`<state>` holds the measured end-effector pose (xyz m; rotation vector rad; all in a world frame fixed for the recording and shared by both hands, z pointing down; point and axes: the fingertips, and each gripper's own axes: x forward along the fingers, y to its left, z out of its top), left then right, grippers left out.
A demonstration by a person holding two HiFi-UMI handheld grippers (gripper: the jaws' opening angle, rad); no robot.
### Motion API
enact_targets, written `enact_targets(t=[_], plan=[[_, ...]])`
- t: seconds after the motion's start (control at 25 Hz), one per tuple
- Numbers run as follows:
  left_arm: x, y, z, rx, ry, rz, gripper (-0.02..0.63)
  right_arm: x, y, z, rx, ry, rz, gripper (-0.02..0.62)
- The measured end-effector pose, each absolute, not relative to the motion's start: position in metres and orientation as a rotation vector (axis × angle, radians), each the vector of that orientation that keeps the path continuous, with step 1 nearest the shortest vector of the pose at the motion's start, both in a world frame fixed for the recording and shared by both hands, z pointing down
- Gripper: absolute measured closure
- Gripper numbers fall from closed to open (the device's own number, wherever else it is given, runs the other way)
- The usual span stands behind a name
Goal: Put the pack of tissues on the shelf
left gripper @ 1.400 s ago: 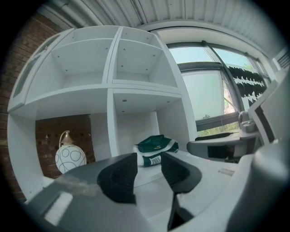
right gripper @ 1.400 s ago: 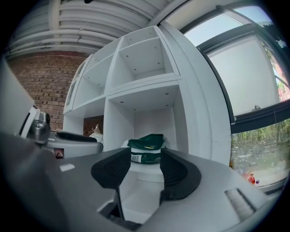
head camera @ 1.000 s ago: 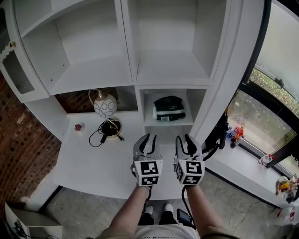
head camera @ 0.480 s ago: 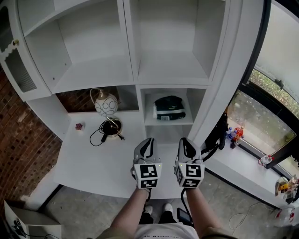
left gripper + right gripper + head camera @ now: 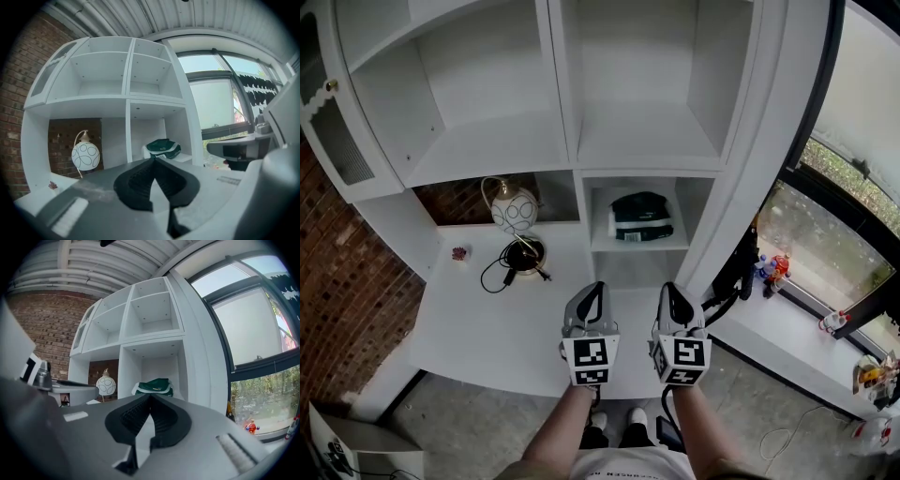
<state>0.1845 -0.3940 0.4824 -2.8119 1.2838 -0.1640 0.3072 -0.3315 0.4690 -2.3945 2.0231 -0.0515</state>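
The dark green and white pack of tissues (image 5: pixel 639 217) lies in the lower right cubby of the white shelf unit (image 5: pixel 572 141); it also shows in the left gripper view (image 5: pixel 163 148) and the right gripper view (image 5: pixel 153 386). My left gripper (image 5: pixel 592 289) hovers over the white desk (image 5: pixel 487 319), shut and holding nothing. My right gripper (image 5: pixel 672 290) is beside it, just right, also shut and empty. Both point toward the cubby and stand well short of the pack.
A round white lamp (image 5: pixel 514 214) with its black cord stands in the lower left cubby, a small red thing (image 5: pixel 457 253) left of it. The upper shelves are bare. A window sill with small toys (image 5: pixel 773 267) runs at the right, a brick wall at the left.
Both grippers' jaws have closed from partly open to shut, with nothing between them. The hands drew back slightly toward me.
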Motion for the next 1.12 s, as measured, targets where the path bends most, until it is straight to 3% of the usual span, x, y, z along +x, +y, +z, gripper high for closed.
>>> enact_targets(t=[1.12], plan=[[0.185,-0.400,0.486,-2.834,1.219,-0.158,0.600,0.309,-0.333,0.445,-2.368,1.969,0.045,0.594]])
